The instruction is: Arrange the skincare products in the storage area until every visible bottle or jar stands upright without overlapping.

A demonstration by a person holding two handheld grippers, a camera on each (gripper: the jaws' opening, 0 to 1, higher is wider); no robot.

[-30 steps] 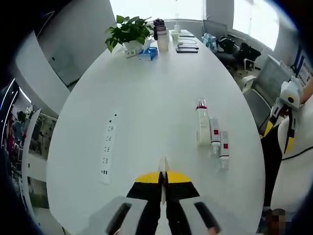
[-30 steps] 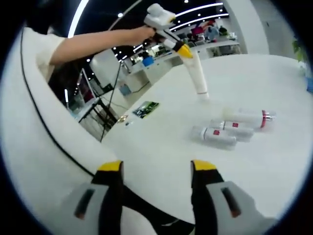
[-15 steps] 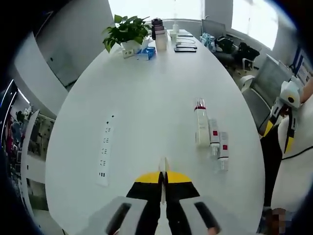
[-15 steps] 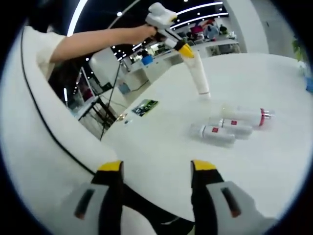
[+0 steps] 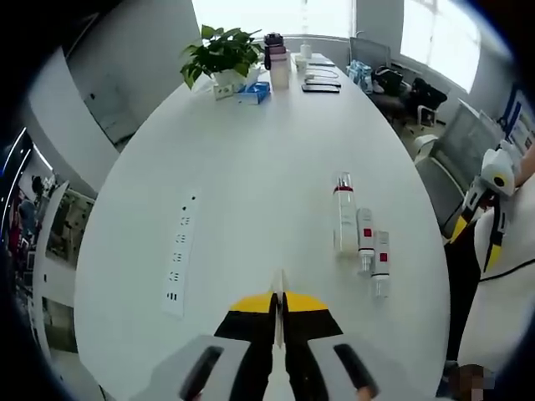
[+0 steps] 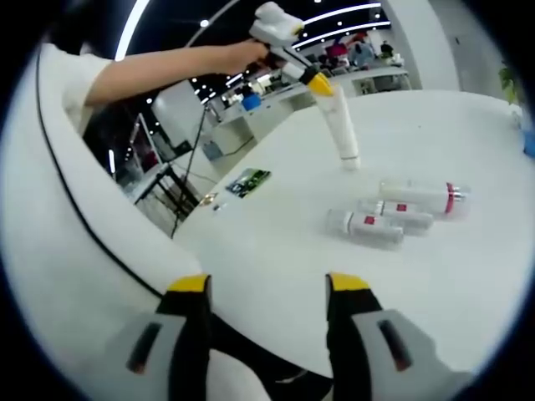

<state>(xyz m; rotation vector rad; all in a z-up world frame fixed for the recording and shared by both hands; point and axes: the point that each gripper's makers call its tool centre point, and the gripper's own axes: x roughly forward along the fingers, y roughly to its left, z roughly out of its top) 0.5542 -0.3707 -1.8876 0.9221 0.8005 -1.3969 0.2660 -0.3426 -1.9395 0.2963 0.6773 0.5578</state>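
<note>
Bottles [image 5: 359, 236] lie untouched; left claw [image 5: 281, 294] closed, empty.

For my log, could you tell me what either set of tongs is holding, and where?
Nothing is held: the left tongs are shut empty, the right tongs open, and three bottles lie untouched.

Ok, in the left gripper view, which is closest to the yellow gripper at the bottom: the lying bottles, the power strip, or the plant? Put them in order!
Measured from the left gripper:
1. The power strip, to the left, and the three lying bottles, to the right, are too close to call.
2. The potted plant is plainly farthest, at the table's far end.
</note>
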